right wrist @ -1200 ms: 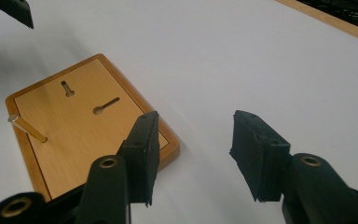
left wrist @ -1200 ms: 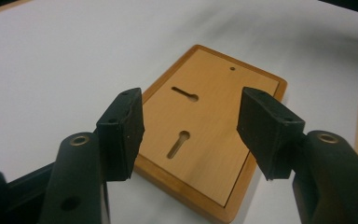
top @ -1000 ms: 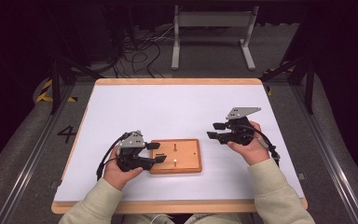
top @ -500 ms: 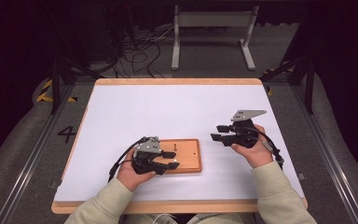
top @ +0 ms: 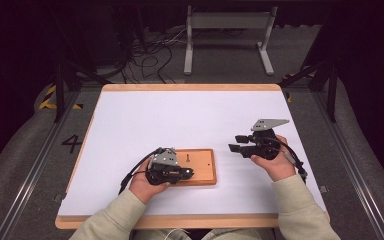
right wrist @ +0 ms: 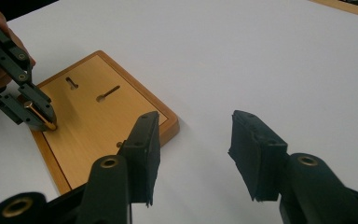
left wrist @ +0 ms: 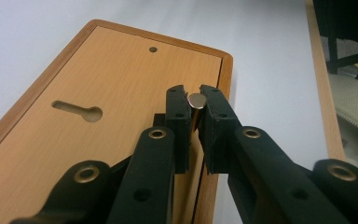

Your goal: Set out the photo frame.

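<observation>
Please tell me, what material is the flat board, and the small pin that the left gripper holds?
The board looks like light wood, perhaps veneer, showing grain and a smooth matte face. The pin, between the left gripper pads, seems metal: its round end shines silvery.

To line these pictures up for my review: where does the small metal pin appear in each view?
High view: lower centre, hidden between the jaws of the left gripper over the wooden board.
Left gripper view: metal pin at centre, clamped between the jaws.
Right gripper view: far left, clamped by the left gripper.
Shared landmark: the board's keyhole slot.
</observation>
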{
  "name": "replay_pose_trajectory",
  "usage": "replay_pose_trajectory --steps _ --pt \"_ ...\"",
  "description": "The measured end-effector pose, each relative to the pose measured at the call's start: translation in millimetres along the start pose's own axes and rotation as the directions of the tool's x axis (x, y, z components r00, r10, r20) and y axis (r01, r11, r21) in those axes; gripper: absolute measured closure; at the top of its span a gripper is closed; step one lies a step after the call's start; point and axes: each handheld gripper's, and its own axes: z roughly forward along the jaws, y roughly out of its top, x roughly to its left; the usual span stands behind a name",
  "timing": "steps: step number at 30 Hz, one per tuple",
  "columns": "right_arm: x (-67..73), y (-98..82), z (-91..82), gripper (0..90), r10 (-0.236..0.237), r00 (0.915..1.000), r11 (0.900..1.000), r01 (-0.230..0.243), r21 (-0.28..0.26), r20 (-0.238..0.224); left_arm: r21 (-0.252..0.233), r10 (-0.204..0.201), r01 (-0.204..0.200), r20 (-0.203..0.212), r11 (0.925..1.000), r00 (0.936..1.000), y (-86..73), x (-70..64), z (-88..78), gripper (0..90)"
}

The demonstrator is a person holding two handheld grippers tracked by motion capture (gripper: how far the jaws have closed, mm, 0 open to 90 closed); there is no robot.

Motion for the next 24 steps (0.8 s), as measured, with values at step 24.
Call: replay_pose_trajectory --steps 24 --pt "-3.2 -3.7 3.5 51.9 -0.007 1.0 1.0 0.007 0.0 0.0 0.011 0.241 -0.241 -0.134 0.9704 0.9613 -6.6 -17.0 2.9 83.2"
